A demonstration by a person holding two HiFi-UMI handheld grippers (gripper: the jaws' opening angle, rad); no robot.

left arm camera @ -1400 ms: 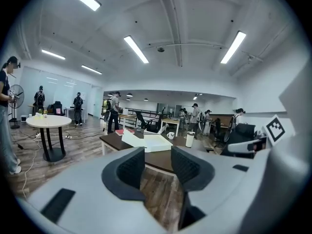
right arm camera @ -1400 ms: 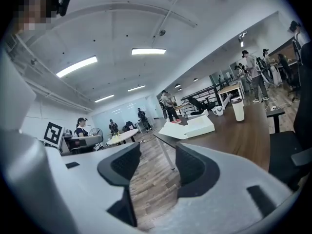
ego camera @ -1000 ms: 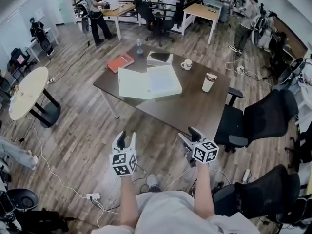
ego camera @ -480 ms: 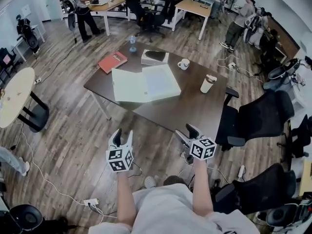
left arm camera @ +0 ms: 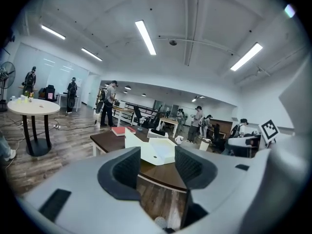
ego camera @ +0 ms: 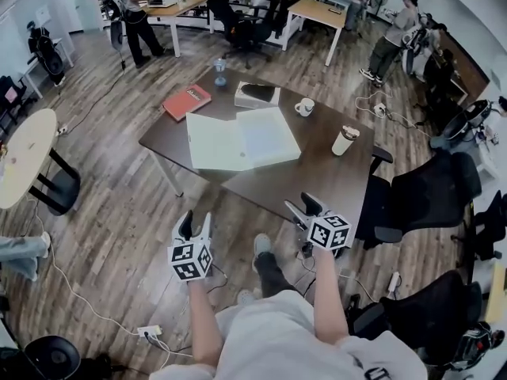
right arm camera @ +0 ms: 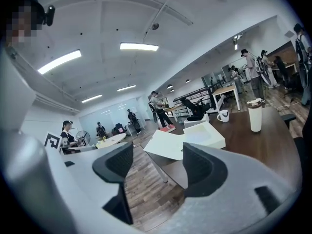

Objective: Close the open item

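Spot the open white box [ego camera: 242, 139] at upper centre of the head view, on the bench [ego camera: 317, 172], lid splayed flat to its left. Low in frame, well short of it: left hand-held gripper [ego camera: 196, 224] and right hand-held gripper [ego camera: 303, 207], both released, jaws just opening, nothing between them. Likely trouble: lifting the wide lid with 1 jaw and dropping it, or shoving the box rightward into the tumbler [ego camera: 344, 140].

Wood-plank floor [ego camera: 119, 204], dark table [ego camera: 317, 165], black office chairs [ego camera: 428, 196], ceiling strip lights [left arm camera: 145, 37]
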